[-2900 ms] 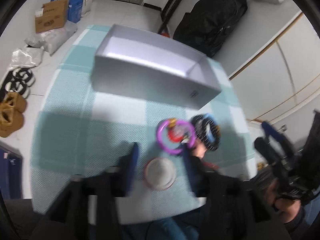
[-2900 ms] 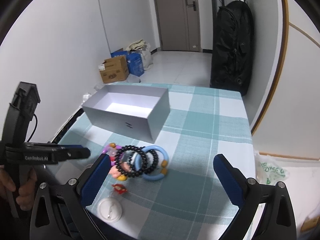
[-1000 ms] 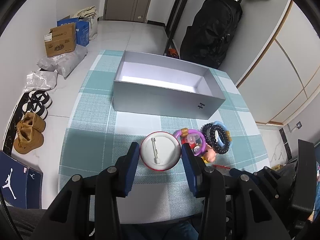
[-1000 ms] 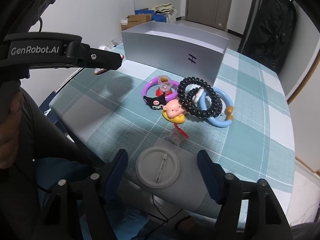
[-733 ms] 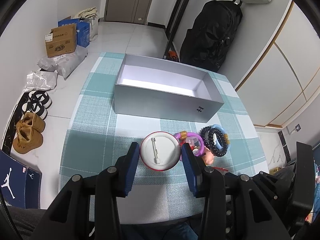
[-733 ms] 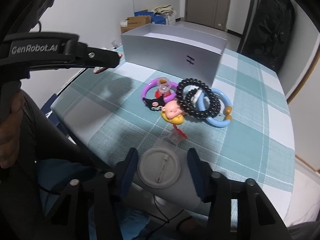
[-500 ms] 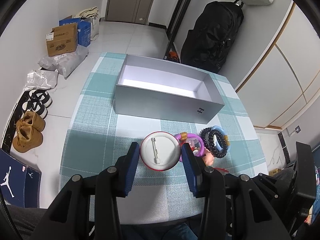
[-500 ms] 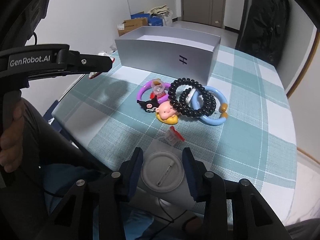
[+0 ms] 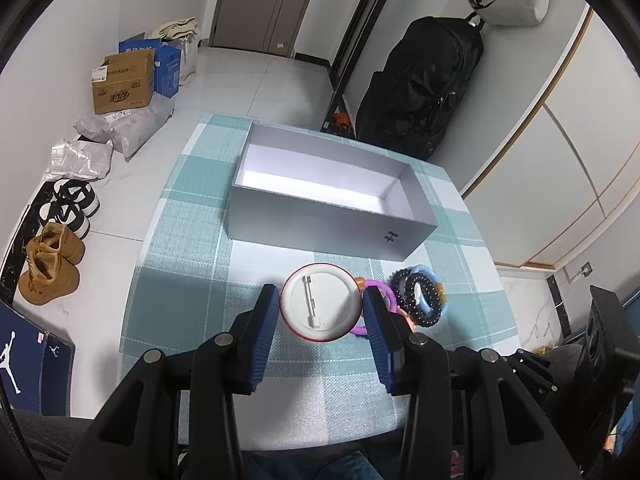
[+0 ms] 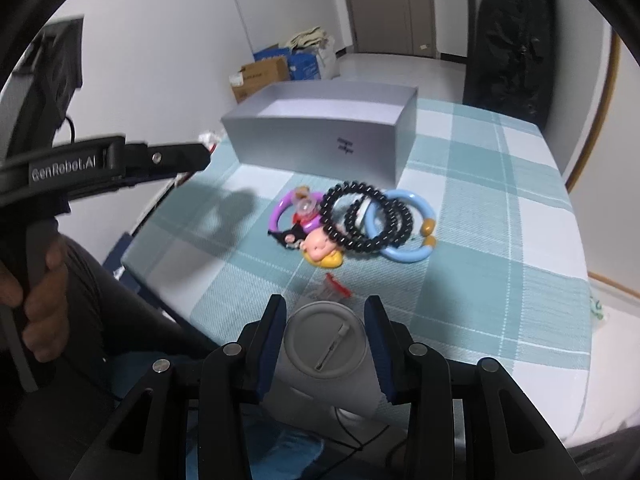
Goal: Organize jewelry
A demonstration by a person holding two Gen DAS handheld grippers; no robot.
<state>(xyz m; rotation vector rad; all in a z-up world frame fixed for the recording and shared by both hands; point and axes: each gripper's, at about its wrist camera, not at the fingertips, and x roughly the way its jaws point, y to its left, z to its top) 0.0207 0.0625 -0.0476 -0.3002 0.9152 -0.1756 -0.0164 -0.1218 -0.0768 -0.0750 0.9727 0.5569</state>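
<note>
While pinched, badge (image 10: 326, 340) inside right tool (image 10: 325, 334).

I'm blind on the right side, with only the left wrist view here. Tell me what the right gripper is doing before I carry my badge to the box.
Observer: The right gripper is shut on a white pin badge, pin side up, at the near edge of the tablecloth.
Operator: List anything loose near it.
Observer: A small red clip lies on the cloth just beyond that badge, apart from the pile.
Operator: Name what my own finger hides in the pile.
Observer: A doll-head charm with yellow hair lies at the pile's near side, touching the black bead bracelet.
</note>
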